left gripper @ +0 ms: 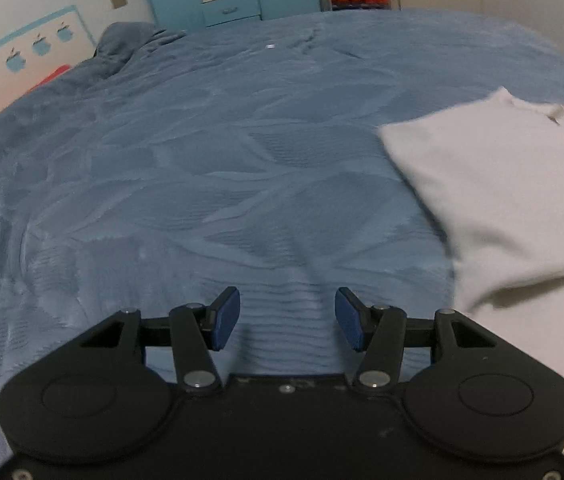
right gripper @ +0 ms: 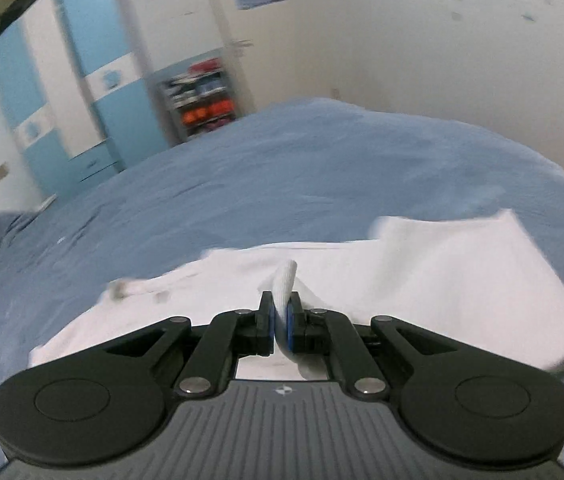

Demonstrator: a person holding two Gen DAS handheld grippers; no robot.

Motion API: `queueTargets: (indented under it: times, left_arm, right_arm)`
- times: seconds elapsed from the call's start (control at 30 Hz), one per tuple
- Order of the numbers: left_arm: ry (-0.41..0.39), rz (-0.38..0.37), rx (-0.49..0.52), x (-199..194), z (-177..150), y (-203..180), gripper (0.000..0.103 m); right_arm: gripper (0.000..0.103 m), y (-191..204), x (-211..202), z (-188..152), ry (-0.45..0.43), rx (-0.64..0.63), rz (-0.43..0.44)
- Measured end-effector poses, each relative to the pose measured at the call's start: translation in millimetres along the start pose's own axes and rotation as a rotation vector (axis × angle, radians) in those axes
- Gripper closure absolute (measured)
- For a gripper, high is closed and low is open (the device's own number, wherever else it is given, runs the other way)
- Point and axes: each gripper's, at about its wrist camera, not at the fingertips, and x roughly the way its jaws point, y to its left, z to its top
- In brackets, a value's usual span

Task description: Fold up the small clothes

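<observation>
1. Your right tool point(right gripper: 280, 322) was clenched on a pinch of the white garment point(right gripper: 441, 280), lying centre-frame on the bed point(right gripper: 282, 168); carrying it low seemed advisable.
2. Your left tool point(left gripper: 286, 318) was released, empty, garment point(left gripper: 501, 184) at right; pinning there seemed sound.

Soft cloth on matt plastic tools

White knit cotton garment point(right gripper: 441, 280), ribbed hem; blue textured woven bedspread point(left gripper: 202, 160); matt black plastic gripper point(left gripper: 287, 318), shiny metal rivets.
</observation>
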Motion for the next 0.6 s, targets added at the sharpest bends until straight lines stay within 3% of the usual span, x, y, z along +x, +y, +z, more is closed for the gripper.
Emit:
queueTargets:
  times: [0.1,0.37,0.47,0.6]
  left_arm:
    - [-0.007,-0.059,-0.058,-1,-1,22,0.049]
    - [0.001,-0.101,-0.097,-3,-16,34,0.049]
    - [0.012,-0.103,-0.107,-3,-23,34,0.049]
    - [0.021,-0.121,-0.117,-2,-30,34,0.049]
  right_arm:
    - [0.097,52,5,0,0.007,-0.043,0.069]
    - [0.098,184,21,-25,0.101,-0.151,0.294]
    - [0.097,209,32,-57,0.196,-0.198,0.316]
    - [0.093,227,59,-107,0.368,-0.302,0.276]
